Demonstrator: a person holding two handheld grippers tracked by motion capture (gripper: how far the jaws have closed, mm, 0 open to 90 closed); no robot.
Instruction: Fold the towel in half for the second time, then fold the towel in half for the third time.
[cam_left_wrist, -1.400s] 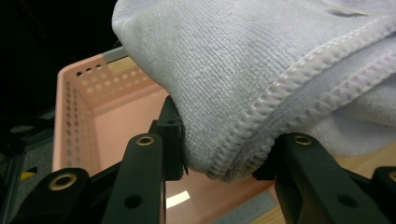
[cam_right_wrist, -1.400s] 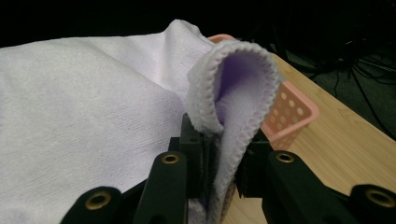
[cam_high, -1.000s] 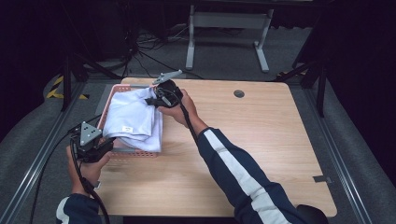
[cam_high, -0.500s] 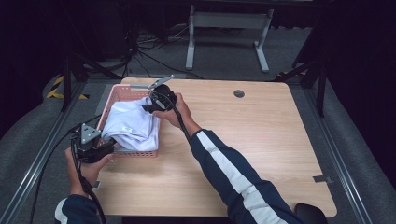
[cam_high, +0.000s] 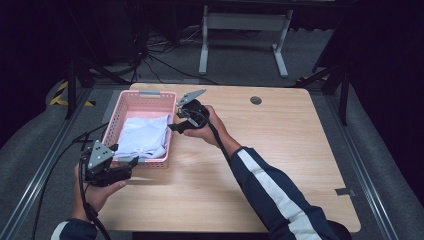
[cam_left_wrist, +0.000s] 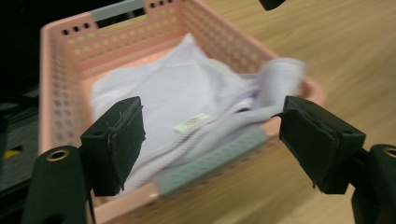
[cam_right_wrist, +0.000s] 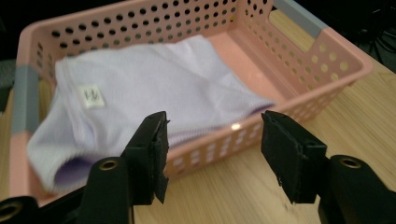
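The folded garment (cam_high: 144, 136) is pale lilac, soft and a little crumpled, with a small white label (cam_right_wrist: 91, 97) sewn on it. It lies inside the pink basket (cam_high: 116, 109), which has perforated walls and grey handle strips on its short ends. One rolled end of the garment (cam_left_wrist: 280, 79) hangs over the rim at the basket's near short end. The basket stands on the wooden desk (cam_high: 280, 150), at its left part.

The left tool (cam_high: 127, 165) is just outside the basket's near short end, and it points toward the cloth. Its jaws have just been opening and now stand wide apart; nothing is between them, and the pads do not touch the garment. The right tool (cam_high: 179, 120) is just beside the basket's long side, at the far half of it. Its jaws have also just been opening, they are wide and empty, and the basket wall stands between them and the garment.
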